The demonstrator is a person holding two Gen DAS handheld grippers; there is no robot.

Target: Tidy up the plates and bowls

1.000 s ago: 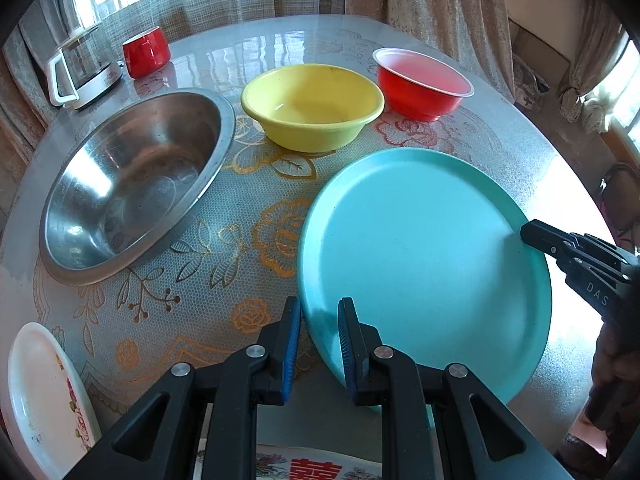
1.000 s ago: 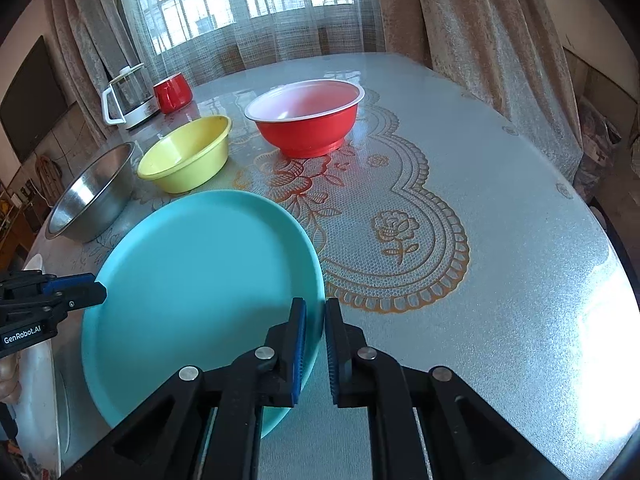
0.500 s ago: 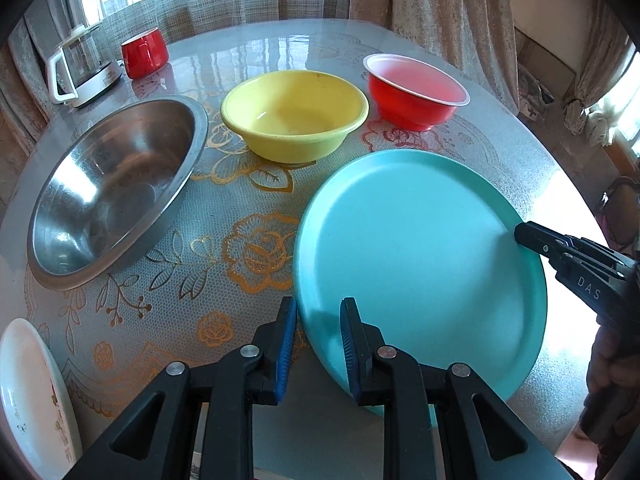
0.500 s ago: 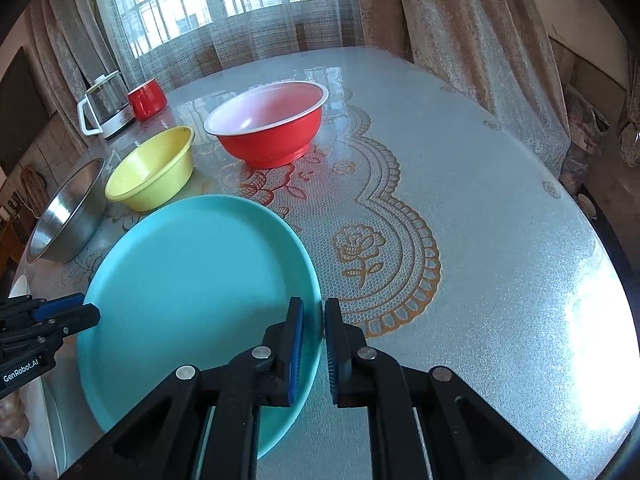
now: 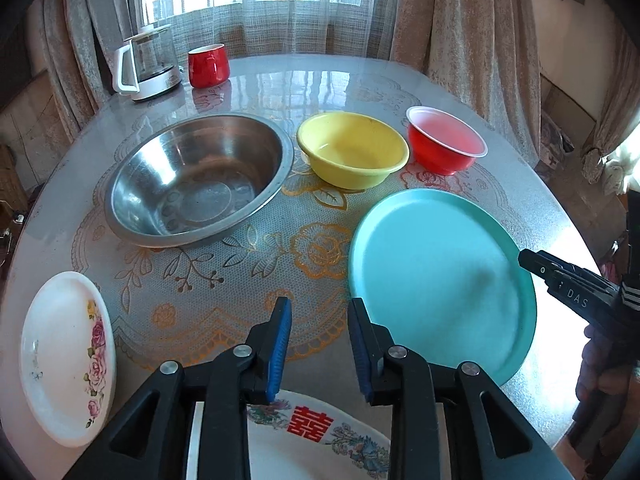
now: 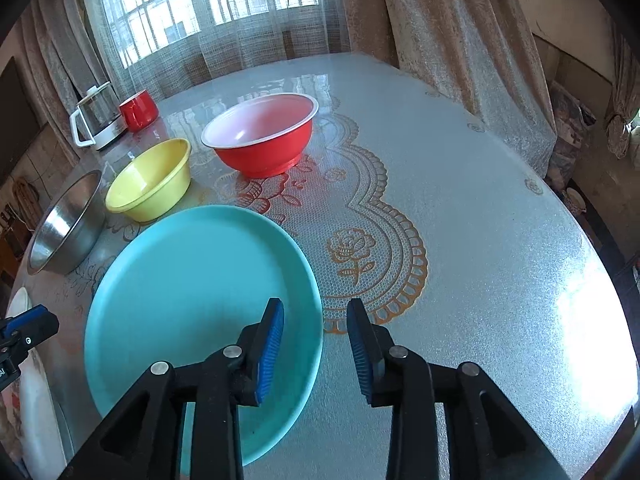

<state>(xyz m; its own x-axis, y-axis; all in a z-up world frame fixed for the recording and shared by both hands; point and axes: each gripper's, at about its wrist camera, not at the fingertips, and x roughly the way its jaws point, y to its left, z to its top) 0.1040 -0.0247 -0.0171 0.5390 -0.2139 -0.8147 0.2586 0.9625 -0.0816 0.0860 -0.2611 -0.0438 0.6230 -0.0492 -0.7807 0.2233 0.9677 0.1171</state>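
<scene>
Plate (image 5: 436,280) in teal lies flat on the worktop (image 6: 480,220), released: my left gripper (image 5: 318,340) and right gripper (image 6: 314,344) jaws are opening, empty. Steel bowl (image 5: 196,180), yellow bowl (image 5: 352,152), red bowl (image 5: 444,144) and white plate (image 5: 64,356) remain unstacked.

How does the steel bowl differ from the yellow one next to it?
The steel bowl is shiny metal, wider, and tipped toward the camera; the yellow bowl is matte, smaller, and sits level. Both are round, empty and open side up on the table.
</scene>
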